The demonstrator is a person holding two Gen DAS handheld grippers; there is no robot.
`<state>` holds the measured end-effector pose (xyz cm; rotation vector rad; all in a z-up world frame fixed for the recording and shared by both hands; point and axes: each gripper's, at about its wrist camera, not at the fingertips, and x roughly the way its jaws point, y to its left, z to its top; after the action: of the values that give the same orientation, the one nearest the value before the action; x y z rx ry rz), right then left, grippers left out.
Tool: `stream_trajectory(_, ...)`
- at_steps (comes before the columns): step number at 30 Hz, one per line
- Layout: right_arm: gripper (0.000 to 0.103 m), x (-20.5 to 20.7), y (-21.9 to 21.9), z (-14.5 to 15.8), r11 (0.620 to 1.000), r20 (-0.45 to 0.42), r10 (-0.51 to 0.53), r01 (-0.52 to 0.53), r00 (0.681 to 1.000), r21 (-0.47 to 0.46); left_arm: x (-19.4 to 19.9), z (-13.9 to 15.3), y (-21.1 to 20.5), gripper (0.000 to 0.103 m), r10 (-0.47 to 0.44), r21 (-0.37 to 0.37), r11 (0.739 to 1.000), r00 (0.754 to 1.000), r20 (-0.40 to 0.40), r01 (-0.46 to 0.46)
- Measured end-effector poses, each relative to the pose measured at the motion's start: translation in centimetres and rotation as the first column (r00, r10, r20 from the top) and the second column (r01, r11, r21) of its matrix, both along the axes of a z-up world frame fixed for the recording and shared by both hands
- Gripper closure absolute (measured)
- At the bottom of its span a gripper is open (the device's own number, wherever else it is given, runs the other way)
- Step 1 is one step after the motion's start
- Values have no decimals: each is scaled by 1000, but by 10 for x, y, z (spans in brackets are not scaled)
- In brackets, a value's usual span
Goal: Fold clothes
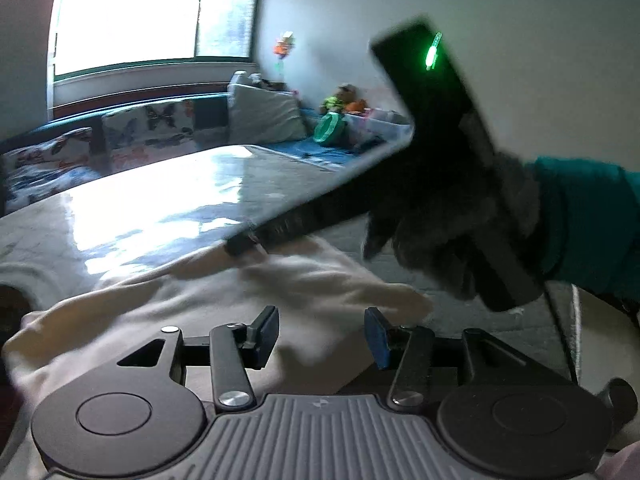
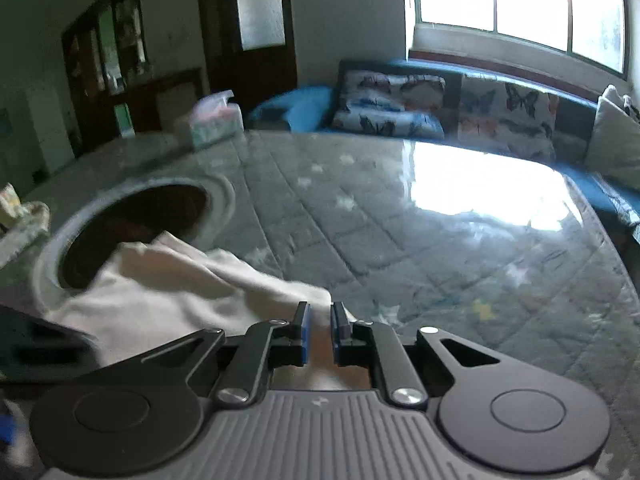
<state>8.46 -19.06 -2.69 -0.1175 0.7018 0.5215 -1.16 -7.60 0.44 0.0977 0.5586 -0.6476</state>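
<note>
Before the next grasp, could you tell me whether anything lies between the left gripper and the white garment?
Nothing visible does. The left gripper is open just above the white garment on the table. The right gripper, coming in from the right, reaches the cloth's far edge, beyond the left fingers' path.

A glossy grey quilt-patterned table (image 2: 400, 208) fills the middle of both views, with a round hole (image 2: 136, 232) at left. On it lie a white garment (image 2: 160, 292), partly over the hole, and a tissue box (image 2: 216, 120) at the far upper left edge.
</note>
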Motion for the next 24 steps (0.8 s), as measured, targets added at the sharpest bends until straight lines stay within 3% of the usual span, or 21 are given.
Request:
stream_trajectory(7, 90, 4, 11, 10, 999, 8, 39, -38, 999, -12, -16, 10, 52, 51, 203, -11, 979, 979, 24, -202)
stream_trajectory(10, 90, 0, 33, 19, 990, 18, 142, -142, 990, -9, -27, 12, 76, 49, 325, -8, 946, 945, 30, -325)
stream_trajectory(14, 89, 5, 74, 21, 954, 0, 301, -301, 954, 3, -37, 13, 102, 43, 444, -23, 896, 896, 2, -444)
stream_trajectory(17, 84, 10, 106, 20, 913, -17, 409, -409, 912, 9, -41, 6, 114, 43, 474, -21, 880, 880, -36, -475)
stream_trajectory(22, 83, 14, 155, 15, 850, -40, 526, -526, 850, -12, -48, 1, 122, 45, 471, -31, 880, 879, -74, -474)
stream_trajectory(24, 72, 15, 166, 13, 835, -46, 548, -550, 835, -34, -50, 2, 123, 45, 454, -48, 888, 888, -77, -458)
